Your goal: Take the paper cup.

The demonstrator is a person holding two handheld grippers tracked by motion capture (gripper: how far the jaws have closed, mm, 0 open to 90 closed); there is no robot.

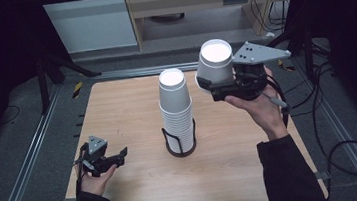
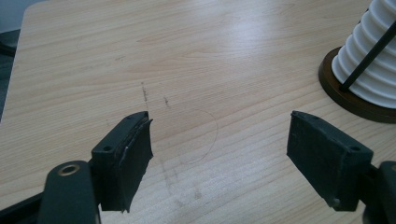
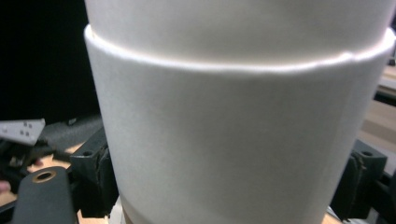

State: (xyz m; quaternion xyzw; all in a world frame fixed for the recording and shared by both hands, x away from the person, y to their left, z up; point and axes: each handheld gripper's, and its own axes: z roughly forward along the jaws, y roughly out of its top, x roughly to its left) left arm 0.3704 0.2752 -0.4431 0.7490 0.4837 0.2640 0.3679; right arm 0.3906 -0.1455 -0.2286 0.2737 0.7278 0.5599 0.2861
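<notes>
While the left gripper (image 1: 103, 157) waits low at the near left of the table (image 1: 140, 185), its jaws stand wide apart with nothing between them; in the left gripper view they frame bare wood, with the base of the cup stack (image 2: 369, 60) off at the far right. The left hand (image 1: 94, 182) cradles it palm up, just above the tabletop, jaws aimed right toward the middle.

Move to the centre and there's the stack of white paper cups (image 1: 176, 108), upside down, standing upright in a dark wire holder (image 1: 181, 141) on a round base. Its long axis runs straight up.

Now the right side, where the action is. The right gripper (image 1: 220, 83) is clamped on a white cup (image 1: 215, 61), held up in the air to the right of the stack's top and a little beyond it. In the right gripper view the jaws press both flanks of the cup wall (image 3: 233, 140), and a ridge near the top suggests a second cup may be nested there; I cannot say for sure. The cup sits roughly upright, tipped slightly, its bright round end facing the camera. The right hand (image 1: 260, 107) supports the gripper from beneath, palm up, forearm rising from the near right.

So the stack lies left of and below the held cup, and the right hand is much the nearer one. My read: whether coming off or going on, that cup's axis must line up with the stack's.
</notes>
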